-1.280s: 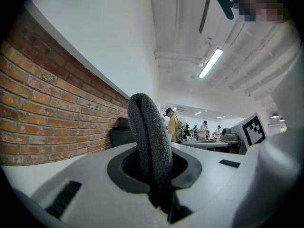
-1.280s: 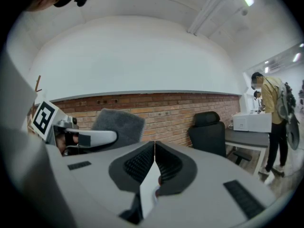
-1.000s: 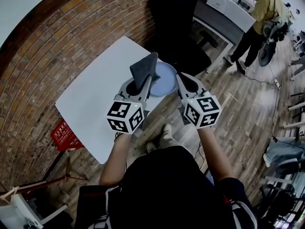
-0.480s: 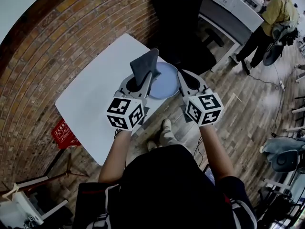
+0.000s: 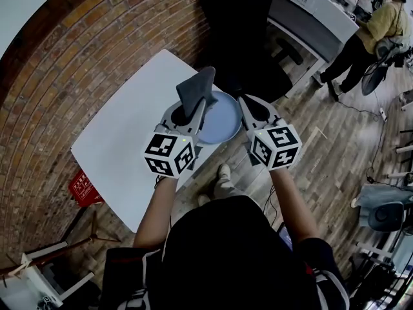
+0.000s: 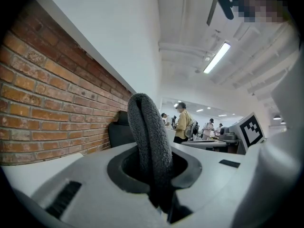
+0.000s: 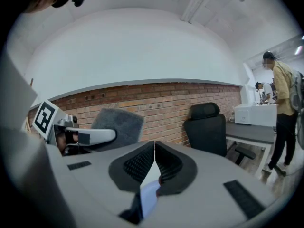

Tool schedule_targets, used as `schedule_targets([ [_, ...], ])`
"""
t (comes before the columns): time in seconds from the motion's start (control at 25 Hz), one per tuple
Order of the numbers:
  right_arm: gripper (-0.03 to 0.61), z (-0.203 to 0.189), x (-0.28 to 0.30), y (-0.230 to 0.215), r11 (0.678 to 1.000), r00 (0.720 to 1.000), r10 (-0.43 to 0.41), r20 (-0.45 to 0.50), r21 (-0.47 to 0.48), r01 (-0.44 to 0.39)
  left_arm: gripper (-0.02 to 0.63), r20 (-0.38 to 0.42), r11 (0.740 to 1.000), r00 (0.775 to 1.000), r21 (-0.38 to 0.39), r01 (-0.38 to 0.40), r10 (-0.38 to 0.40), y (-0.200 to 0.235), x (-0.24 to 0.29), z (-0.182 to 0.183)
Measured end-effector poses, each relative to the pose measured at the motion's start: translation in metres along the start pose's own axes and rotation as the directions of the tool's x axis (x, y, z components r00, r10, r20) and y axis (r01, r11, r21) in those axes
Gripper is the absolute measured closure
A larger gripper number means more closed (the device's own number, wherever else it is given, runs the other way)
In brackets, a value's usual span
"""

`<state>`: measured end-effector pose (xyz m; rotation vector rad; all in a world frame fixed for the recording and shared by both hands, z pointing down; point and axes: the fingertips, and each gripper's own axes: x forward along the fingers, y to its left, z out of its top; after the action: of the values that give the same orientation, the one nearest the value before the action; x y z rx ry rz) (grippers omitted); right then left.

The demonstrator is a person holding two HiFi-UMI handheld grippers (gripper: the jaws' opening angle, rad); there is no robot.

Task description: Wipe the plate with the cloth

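A pale blue plate is held above the near right edge of the white table. My right gripper is shut on the plate's right rim; the rim shows pinched between its jaws in the right gripper view. My left gripper is shut on a folded dark grey cloth, which stands upright over the plate's left part. In the left gripper view the cloth rises out of the closed jaws. In the right gripper view, the cloth and the left gripper appear to the left.
A black office chair stands just beyond the table. A brick wall runs along the left. A red sign lies on the floor by the table. People stand at a desk with a printer at the far right.
The plate and both grippers have shifted slightly toward me and lower in the head view. The person at the far right has moved a little.
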<state>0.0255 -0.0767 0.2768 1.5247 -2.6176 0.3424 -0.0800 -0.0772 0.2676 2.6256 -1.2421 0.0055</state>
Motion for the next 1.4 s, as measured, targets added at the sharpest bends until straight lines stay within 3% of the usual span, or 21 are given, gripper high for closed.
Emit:
schedule_targets([
  [0.8,0.548,-0.026,0.048,-0.054,0.999,0.996,0.014,-0.088,0.041,-0.01,0.552,-0.088,0.999,0.996,-0.034,-0.032,0.029,0.025,0.056,-0.039],
  [1.4,0.548,-0.071,0.079,-0.077,0.998,0.977,0.029,-0.211,0.062,-0.016,0.552,-0.182,0.994,0.981,-0.068,-0.085,0.071,0.051,0.074,-0.085],
])
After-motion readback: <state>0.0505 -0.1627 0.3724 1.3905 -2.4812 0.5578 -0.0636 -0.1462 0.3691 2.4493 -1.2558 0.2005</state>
